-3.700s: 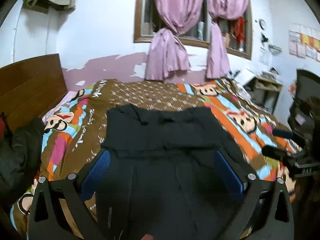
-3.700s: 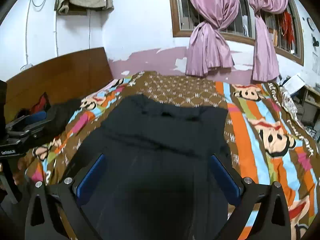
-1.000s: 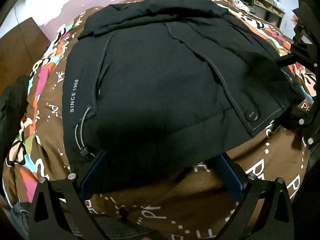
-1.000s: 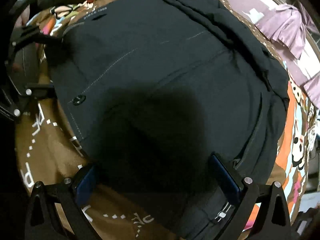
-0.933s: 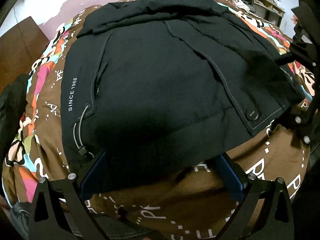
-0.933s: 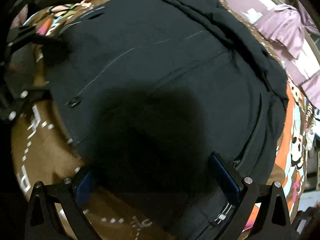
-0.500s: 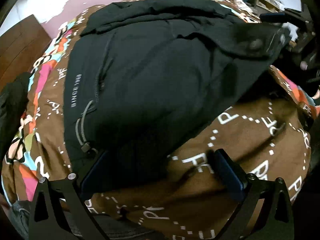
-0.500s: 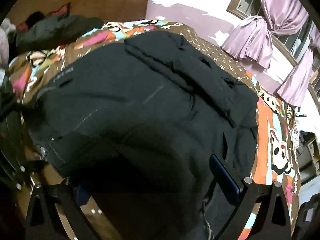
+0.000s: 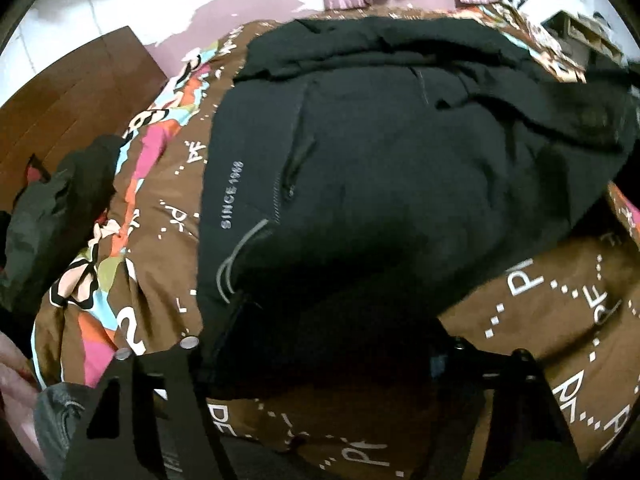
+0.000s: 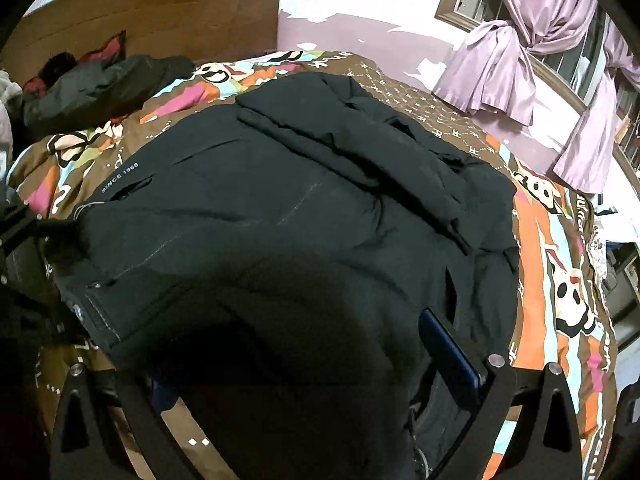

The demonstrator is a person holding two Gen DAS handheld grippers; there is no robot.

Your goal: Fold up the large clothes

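Lifting: jacket (image 9: 380,184) hem, raised off bed (image 9: 560,300) vs. 1 s ago; left hand-held gripper (image 9: 320,344) & right hand-held gripper (image 10: 288,364) both clenched on hem. Bottom-up fold underway.

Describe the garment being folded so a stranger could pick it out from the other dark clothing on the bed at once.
Start at the bed's colourful cartoon-print bedspread. Spread across its middle is a large black jacket, much nearer than the crumpled dark garment heaped by the wooden headboard. What sets the black jacket apart is the small white "SINCE 1968" lettering along one edge, beside a grey drawcord.
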